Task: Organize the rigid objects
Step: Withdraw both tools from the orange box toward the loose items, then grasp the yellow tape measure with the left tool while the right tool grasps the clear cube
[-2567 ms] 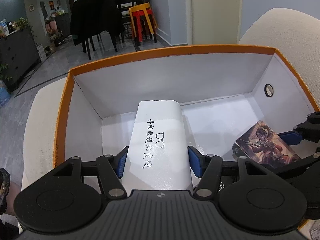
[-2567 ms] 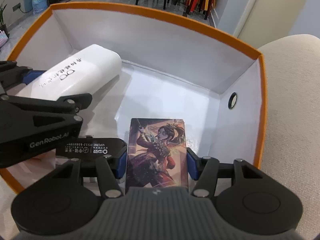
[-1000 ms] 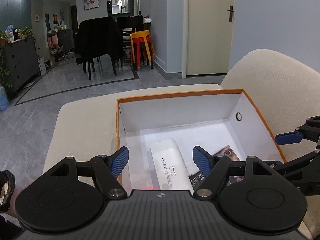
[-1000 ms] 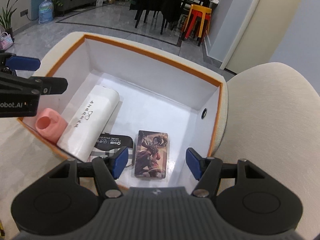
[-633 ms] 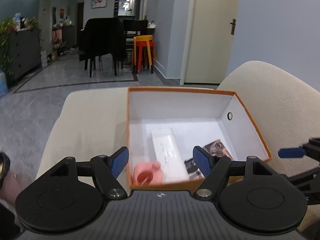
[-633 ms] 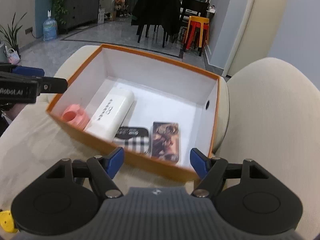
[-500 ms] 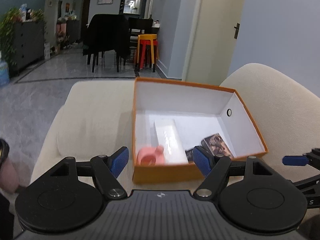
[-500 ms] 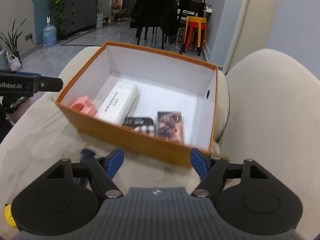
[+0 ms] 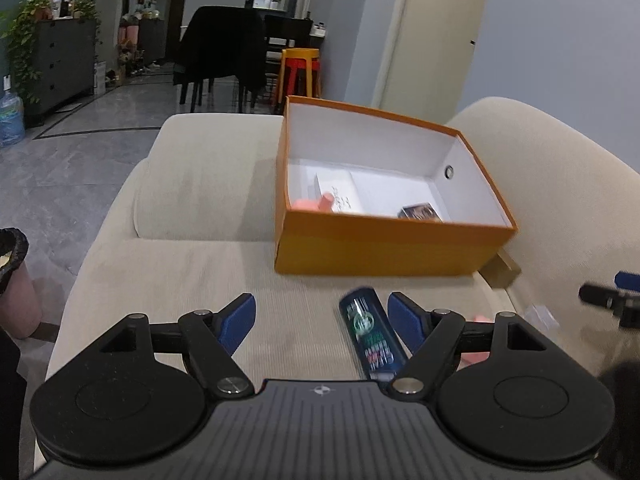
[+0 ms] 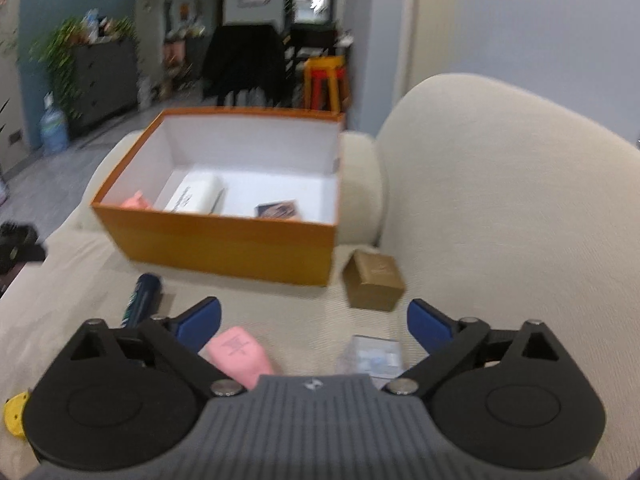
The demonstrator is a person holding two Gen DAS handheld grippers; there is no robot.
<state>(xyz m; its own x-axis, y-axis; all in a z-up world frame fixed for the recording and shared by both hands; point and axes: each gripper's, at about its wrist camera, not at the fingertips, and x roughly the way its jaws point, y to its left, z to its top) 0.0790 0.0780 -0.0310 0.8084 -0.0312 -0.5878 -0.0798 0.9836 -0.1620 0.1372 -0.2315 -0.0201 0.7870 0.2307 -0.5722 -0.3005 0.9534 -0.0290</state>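
An orange box (image 9: 384,248) stands on the beige sofa seat. In it lie a white case (image 9: 340,196), a pink piece (image 9: 316,204) and a picture card (image 9: 420,213). My left gripper (image 9: 322,312) hovers over the seat, jaws opening; a dark blue tube (image 9: 372,336) lies on the cushion by its right finger, untouched. My right gripper (image 10: 314,312) is opening wide above a pink item (image 10: 238,354) and a clear plastic case (image 10: 372,356), gripping neither. A small brown box (image 10: 374,280) sits by the orange box's (image 10: 224,244) near right corner.
The sofa backrest (image 10: 500,200) rises on the right and the armrest (image 9: 208,168) lies beyond the box. A yellow object (image 10: 14,416) sits at the seat's left edge. A bin with a black liner (image 9: 12,280) stands beside the sofa. Chairs and stools stand far back.
Both grippers have drawn back from the box, which now looks smaller and farther. The right jaws have spread much wider. Loose items on the seat have come into view.
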